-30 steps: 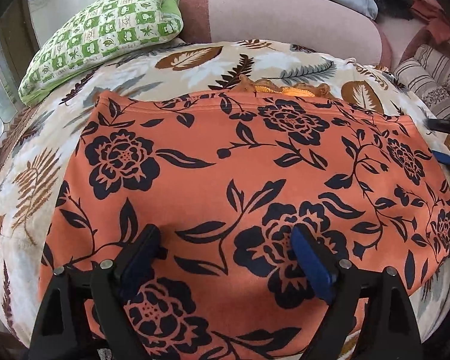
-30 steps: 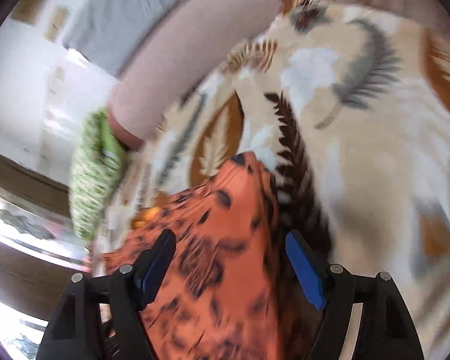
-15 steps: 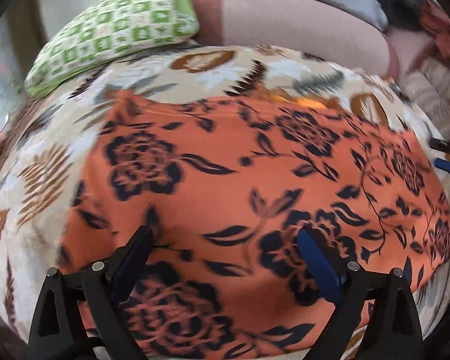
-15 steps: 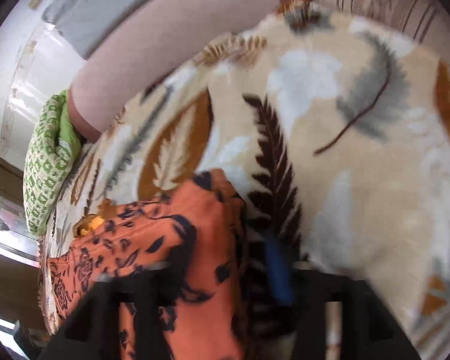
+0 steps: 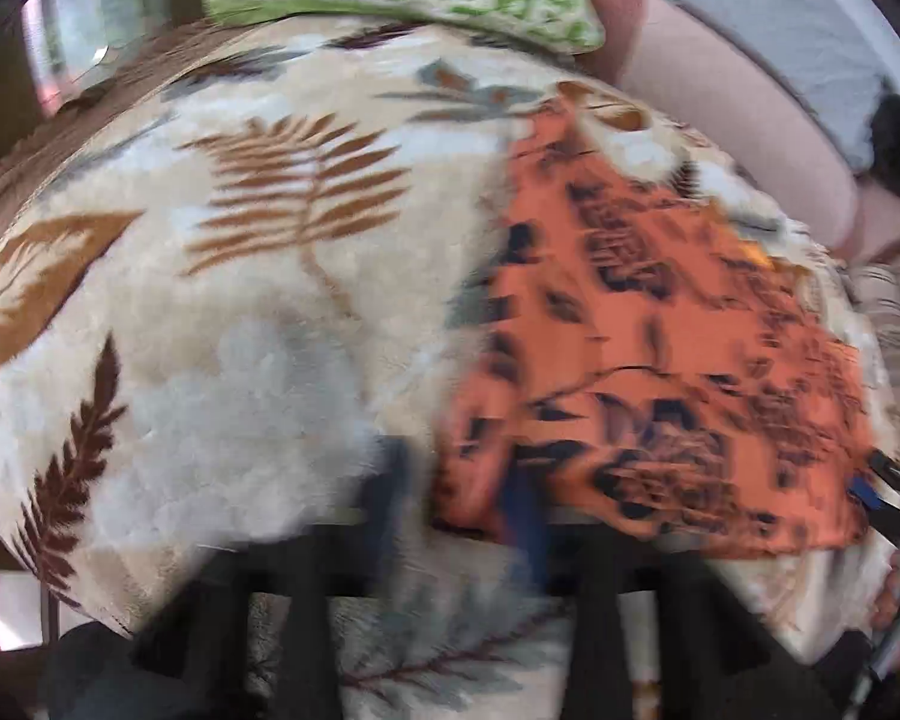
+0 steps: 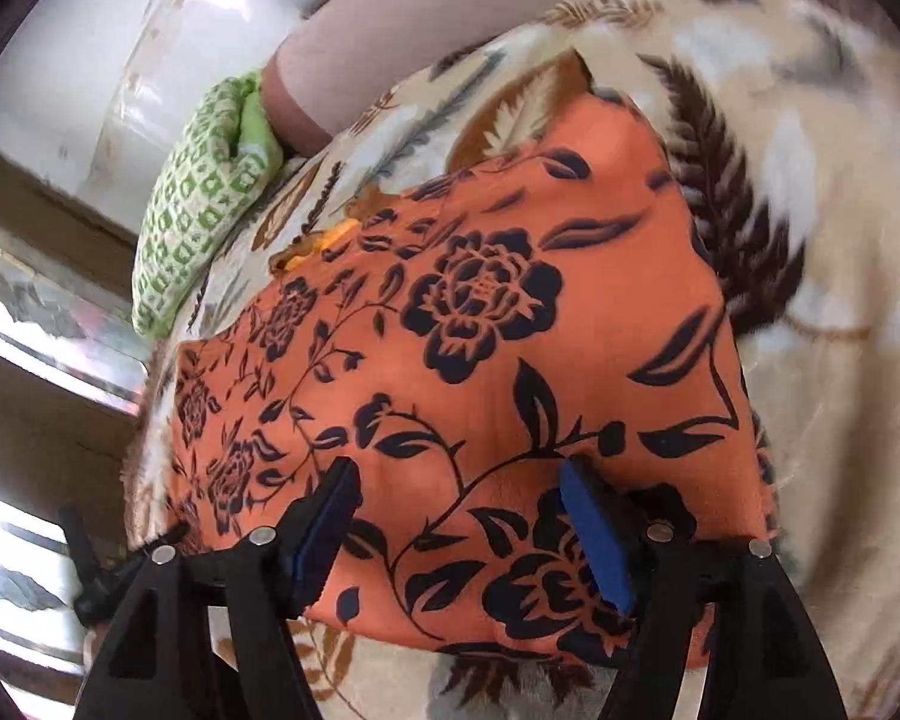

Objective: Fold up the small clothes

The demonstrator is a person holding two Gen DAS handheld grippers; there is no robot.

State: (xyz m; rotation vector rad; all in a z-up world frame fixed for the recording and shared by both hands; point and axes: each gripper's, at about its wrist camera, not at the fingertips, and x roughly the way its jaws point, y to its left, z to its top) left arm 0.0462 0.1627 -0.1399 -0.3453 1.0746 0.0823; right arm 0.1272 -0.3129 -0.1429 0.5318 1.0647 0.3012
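**Black frames, blue pads**

The right black plastic two-finger gripper (image 6: 459, 525) has angular triangular arms with cut-out openings, silver round screws at the joints, and ribbed blue rubber pads (image 6: 597, 534) inside each finger. The left black two-finger gripper (image 5: 459, 498), smeared by blur, seems alike. Bare skin shows at 4 o'clock.

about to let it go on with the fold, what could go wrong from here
1. The right gripper is open over the near edge of the orange floral garment, which lies on a plush leaf-print blanket. Closing low could pinch blanket pile along with the cloth.
2. The left wrist view is motion-blurred, with the left gripper near the garment's corner; a rushed grasp may miss the edge.
3. A small yellow-orange item peeks from under the far edge and could get dragged into the fold.
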